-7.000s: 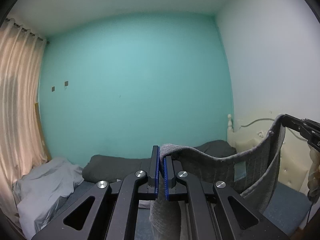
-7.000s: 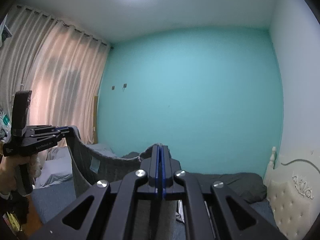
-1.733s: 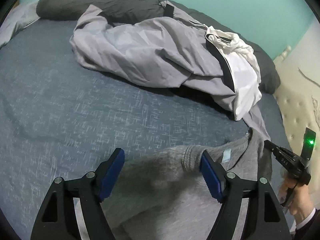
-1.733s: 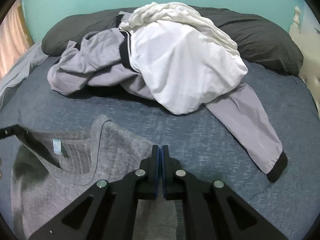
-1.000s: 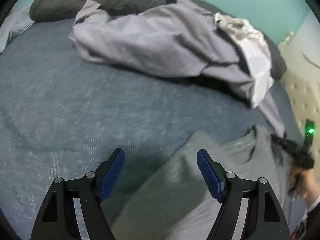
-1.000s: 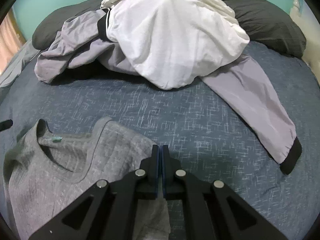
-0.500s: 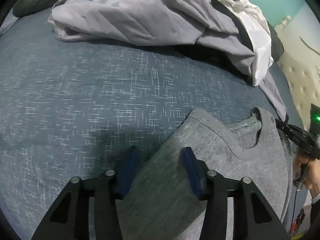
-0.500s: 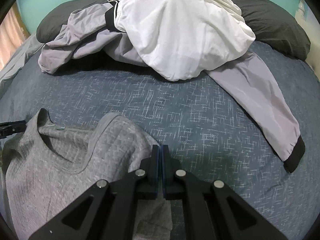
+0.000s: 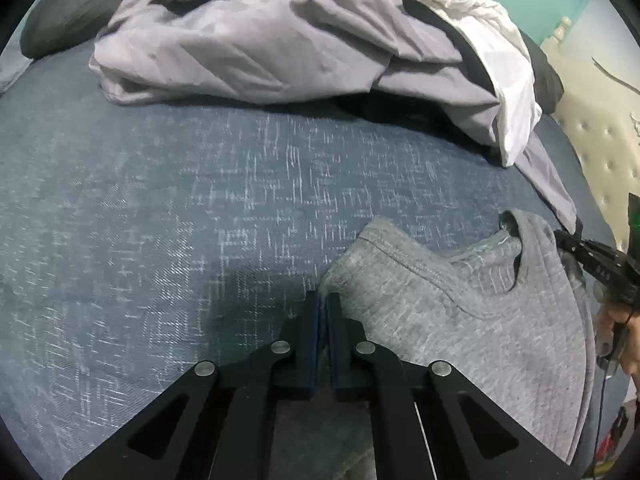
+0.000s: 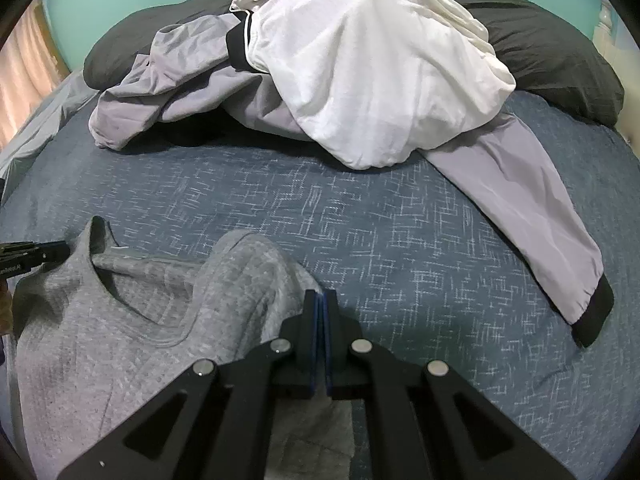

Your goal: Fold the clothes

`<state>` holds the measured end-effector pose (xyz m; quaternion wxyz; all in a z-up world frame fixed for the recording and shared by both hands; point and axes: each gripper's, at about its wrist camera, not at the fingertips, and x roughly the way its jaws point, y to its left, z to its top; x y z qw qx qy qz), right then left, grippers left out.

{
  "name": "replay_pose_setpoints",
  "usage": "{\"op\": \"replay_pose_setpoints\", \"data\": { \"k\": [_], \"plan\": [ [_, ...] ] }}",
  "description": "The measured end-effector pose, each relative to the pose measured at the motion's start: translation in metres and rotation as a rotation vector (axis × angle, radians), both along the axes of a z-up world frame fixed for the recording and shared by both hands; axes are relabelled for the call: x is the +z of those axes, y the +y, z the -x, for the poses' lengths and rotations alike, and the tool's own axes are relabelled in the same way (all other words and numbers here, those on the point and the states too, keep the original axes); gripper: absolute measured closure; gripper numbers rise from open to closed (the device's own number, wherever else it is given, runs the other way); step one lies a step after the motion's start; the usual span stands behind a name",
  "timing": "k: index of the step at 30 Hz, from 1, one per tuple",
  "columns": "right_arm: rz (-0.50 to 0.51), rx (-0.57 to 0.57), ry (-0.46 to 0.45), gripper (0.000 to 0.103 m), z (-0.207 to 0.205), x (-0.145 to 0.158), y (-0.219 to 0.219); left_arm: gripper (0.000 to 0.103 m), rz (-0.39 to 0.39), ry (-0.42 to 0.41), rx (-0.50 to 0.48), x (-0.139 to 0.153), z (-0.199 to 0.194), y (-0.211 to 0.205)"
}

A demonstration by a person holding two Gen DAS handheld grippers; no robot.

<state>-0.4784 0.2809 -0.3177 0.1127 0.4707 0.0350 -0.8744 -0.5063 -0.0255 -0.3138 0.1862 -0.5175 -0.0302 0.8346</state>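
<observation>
Left gripper now clamped back onto the shoulder of the grey knit sweater after gaping wide, right gripper pinching its other shoulder, sweater flat on blue bedspread, folding-ready probably.

Open bedsheet ahead of grey sweater; passable between both. Blocked farther back by heaped lilac jacket and white garment. Jacket sleeve across right side.
</observation>
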Motion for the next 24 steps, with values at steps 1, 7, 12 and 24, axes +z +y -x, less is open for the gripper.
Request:
{"op": "replay_pose_setpoints", "data": {
  "k": [1,7,12,24],
  "plan": [
    [0.003,-0.003,0.010,0.101,-0.001,0.003,0.001,0.100,0.004,0.012,0.000,0.004,0.000,0.000],
    [0.034,-0.019,0.099,0.101,-0.005,0.030,0.004,0.100,0.009,0.087,0.023,0.035,0.001,-0.008],
    [0.039,-0.029,0.167,0.101,-0.001,0.055,0.004,0.100,0.019,0.122,0.047,0.052,0.013,-0.006],
    [-0.004,-0.040,0.246,0.101,0.037,0.077,0.000,0.100,0.045,0.106,0.090,0.043,0.058,0.000]
  ]
}}
